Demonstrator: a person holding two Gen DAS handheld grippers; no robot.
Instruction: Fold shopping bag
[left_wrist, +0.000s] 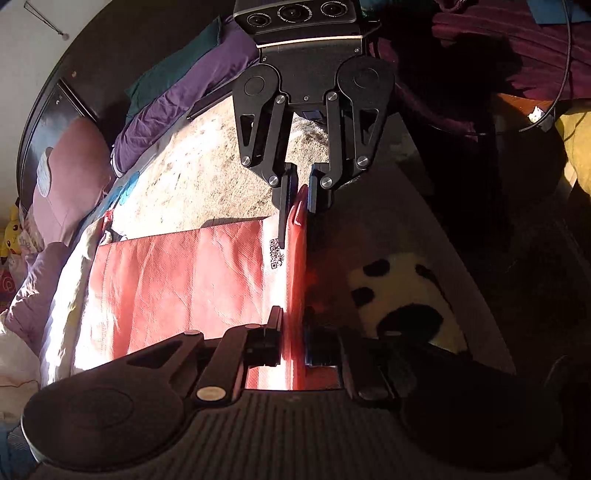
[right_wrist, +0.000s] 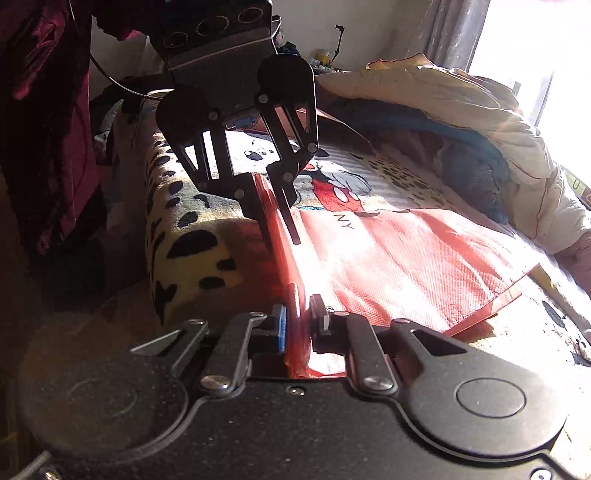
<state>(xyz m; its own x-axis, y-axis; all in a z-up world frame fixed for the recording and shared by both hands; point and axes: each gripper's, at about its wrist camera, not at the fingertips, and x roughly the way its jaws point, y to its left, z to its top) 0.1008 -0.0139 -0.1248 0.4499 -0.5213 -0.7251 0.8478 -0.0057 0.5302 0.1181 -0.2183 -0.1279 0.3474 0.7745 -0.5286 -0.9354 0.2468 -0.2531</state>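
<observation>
Both claws, left claw (left_wrist: 293, 343) and right claw (right_wrist: 297, 328), narrowly clamped on the red shopping bag's (right_wrist: 406, 258) raised edge.

Each view looks from a handheld gripper forward and downward along its own fingers, very near the bed. The left wrist camera faces the right gripper (left_wrist: 298, 199), with the left gripper (left_wrist: 293, 339) at its lower edge. The right wrist camera faces back at the left gripper (right_wrist: 275, 218) over the right gripper (right_wrist: 299, 328). Both views share the raised edge of the red shopping bag (left_wrist: 177, 280) (right_wrist: 406, 258) and the spotted blanket (left_wrist: 402, 291) (right_wrist: 192, 236).
</observation>
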